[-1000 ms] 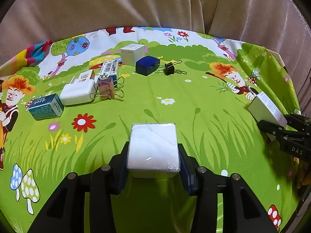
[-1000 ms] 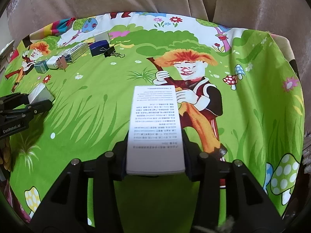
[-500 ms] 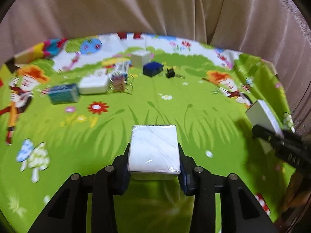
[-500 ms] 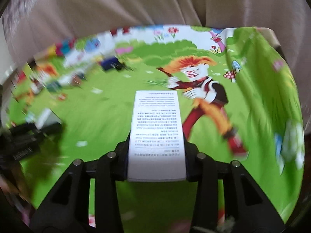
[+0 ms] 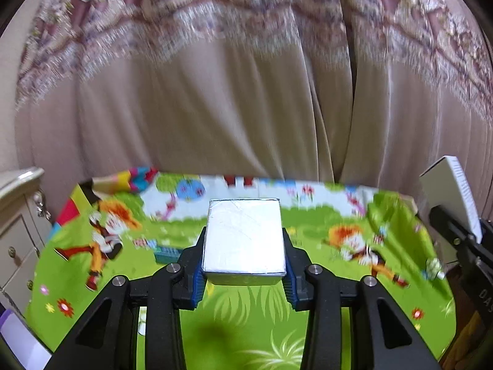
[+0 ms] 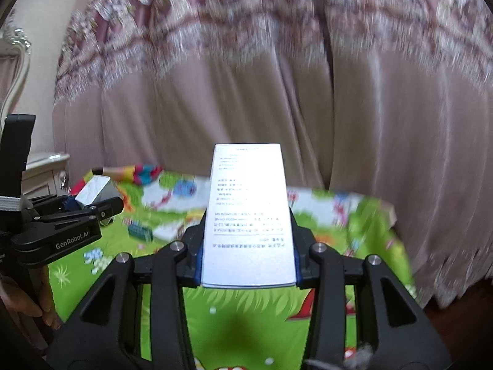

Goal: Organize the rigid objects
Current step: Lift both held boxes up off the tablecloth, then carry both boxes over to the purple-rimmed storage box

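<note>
My left gripper [image 5: 243, 274] is shut on a small white box [image 5: 243, 240] wrapped in clear film and holds it well above the table. My right gripper [image 6: 248, 262] is shut on a long white box [image 6: 249, 215] with printed text, also lifted high. The left gripper with its box shows in the right wrist view [image 6: 92, 197]. The right gripper's box shows at the right edge of the left wrist view [image 5: 450, 194]. A teal box [image 5: 166, 252] lies on the cartoon tablecloth [image 5: 323, 323], partly hidden behind my fingers.
A beige curtain [image 5: 231, 108] hangs behind the table. A cream dresser [image 5: 18, 215] stands left of the table. Blurred small items lie at the table's far left in the right wrist view [image 6: 141, 231].
Both grippers have risen and tilted up with their boxes still held. The views now show the curtain, and the table has dropped to the lower part of each frame.
</note>
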The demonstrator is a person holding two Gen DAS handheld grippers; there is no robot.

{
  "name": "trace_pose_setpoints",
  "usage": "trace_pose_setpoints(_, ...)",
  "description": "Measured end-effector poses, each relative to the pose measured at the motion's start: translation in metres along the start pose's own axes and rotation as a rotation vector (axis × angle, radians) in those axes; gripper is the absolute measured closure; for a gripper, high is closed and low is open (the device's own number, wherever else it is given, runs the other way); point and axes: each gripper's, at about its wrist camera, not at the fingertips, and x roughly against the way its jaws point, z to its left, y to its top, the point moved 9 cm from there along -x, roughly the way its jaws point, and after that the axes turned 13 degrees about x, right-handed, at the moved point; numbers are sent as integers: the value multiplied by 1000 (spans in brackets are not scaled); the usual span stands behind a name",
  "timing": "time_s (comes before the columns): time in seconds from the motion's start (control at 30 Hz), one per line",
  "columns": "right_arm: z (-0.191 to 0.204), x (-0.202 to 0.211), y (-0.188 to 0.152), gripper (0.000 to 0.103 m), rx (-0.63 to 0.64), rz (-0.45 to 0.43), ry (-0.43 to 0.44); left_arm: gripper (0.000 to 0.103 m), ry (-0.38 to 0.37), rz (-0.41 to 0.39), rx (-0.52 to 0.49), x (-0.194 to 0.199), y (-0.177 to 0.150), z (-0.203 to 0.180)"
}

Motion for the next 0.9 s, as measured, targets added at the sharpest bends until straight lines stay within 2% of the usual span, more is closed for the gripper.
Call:
trace_pose_setpoints(0.23, 0, 45, 48, 58, 20, -177, -32, 62, -8, -151, 16, 49, 35, 3)
trace_pose_setpoints(0.53, 15, 80, 80, 58, 69, -289, -44, 62, -2, -260, 17, 88, 59, 9)
trace_pose_setpoints(0.7, 28, 85, 89, 58, 95, -308, -24, 62, 5, -270, 32, 99, 60, 19)
trace_pose_setpoints(0.9, 58, 85, 90, 58, 116, -304, 49, 62, 49, -261, 54, 111, 53, 49)
